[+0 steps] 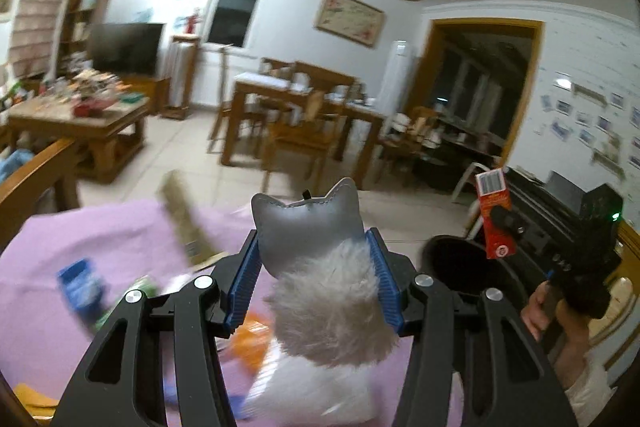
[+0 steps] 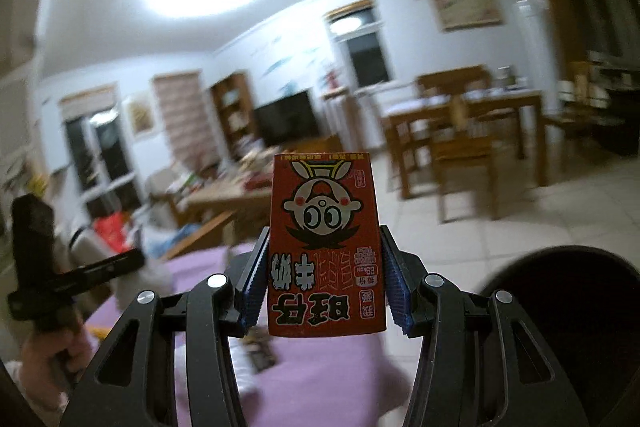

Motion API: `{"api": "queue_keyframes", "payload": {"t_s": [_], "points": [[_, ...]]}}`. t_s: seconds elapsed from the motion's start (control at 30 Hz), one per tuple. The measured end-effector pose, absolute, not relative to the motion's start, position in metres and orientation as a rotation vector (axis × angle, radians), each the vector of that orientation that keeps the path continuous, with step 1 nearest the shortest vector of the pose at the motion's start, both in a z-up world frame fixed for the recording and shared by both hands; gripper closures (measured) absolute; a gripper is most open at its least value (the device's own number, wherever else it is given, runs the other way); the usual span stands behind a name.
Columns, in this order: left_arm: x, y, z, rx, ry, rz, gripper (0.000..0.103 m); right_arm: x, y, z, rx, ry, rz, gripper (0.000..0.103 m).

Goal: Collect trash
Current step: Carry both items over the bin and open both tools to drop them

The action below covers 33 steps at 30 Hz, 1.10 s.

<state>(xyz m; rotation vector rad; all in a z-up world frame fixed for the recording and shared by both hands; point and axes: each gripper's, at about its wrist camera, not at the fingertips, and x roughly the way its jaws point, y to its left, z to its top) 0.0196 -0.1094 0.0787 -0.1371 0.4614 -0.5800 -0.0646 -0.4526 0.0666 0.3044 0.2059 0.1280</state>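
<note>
We hold the right gripper (image 2: 325,281) clamped on the red carton (image 2: 325,247) just above the bin (image 1: 460,263), presumably for dropping, while the left gripper (image 1: 316,279) grips a plush toy (image 1: 320,267) beside that bin, over the purple cloth (image 1: 80,247).

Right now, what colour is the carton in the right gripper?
Red, with black and white cartoon print; carton shows best in the right wrist view.

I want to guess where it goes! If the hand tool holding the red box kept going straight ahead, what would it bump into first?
Probably nothing soon. The right gripper, shut on the red milk carton, points across open room toward the cluttered coffee table; depth is unclear.
</note>
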Motion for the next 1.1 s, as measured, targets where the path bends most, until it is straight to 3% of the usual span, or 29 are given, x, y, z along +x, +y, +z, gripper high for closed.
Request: {"api": "queue_keyframes", "payload": {"t_s": [0.27, 0.53, 1.1], "points": [[0.02, -0.231, 0.084, -0.115, 0.48, -0.825, 0.051, -0.111, -0.566, 0.041, 0.388, 0.161, -0.109, 0.052], [0.02, -0.336, 0.043, -0.072, 0.583, -0.975, 0.051, -0.128, -0.636, -0.005, 0.46, 0.19, -0.229, 0.052], [0.032, -0.383, 0.006, -0.002, 0.686, -0.964, 0.051, -0.105, -0.645, -0.042, 0.463, 0.257, -0.245, 0.052]]}}
